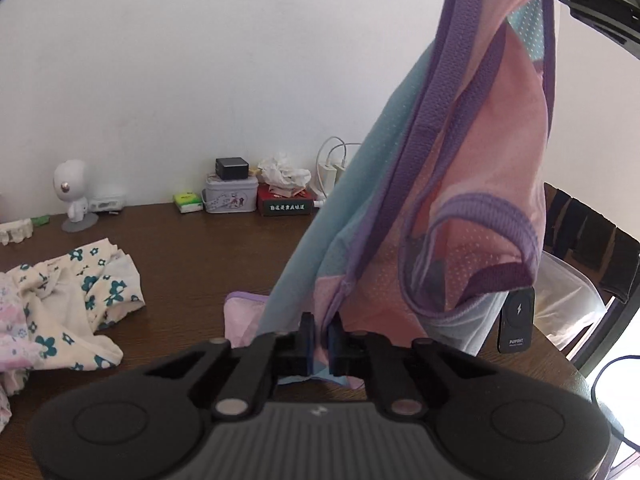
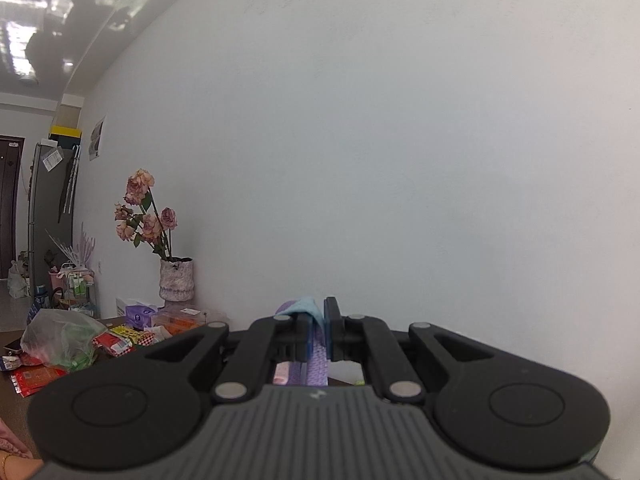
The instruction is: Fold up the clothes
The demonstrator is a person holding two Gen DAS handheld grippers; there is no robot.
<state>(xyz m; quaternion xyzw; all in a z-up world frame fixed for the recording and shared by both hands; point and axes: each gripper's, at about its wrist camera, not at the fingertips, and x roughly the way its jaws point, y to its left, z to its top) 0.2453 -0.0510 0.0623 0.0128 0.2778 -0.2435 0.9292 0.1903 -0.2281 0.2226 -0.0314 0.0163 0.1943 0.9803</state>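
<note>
**Lifting the pink-and-teal garment clear of the table**

Hanging between the two grippers, the pink-and-teal garment (image 1: 472, 184) with purple trim is raised above the wooden table (image 1: 192, 256), stretched from upper right down to lower left. The left gripper (image 1: 321, 334) has its jaws pressed together on the garment's lower hem, just above the table; blue pads pinch the cloth with a strip of it showing behind them. The right gripper (image 2: 319, 330) pinches the purple ribbed band at the garment's top edge, well above the table and facing the bare wall. A tuft of teal fabric pokes out over its fingers.

By my reading, the step in hand is the pick-up and spread: one piece has been taken, and both ends are gripped so it can be opened out. The floral garment (image 1: 80, 300) lies crumpled on the table to the left of the held one, not yet dealt with.

The next move probably calls for pulling the two grips apart until the cloth hangs flat. Then it needs laying on the free stretch of table ahead of the left gripper. The loose armhole loop (image 1: 480, 232) looks likely to twist, so it needs watching.
</note>
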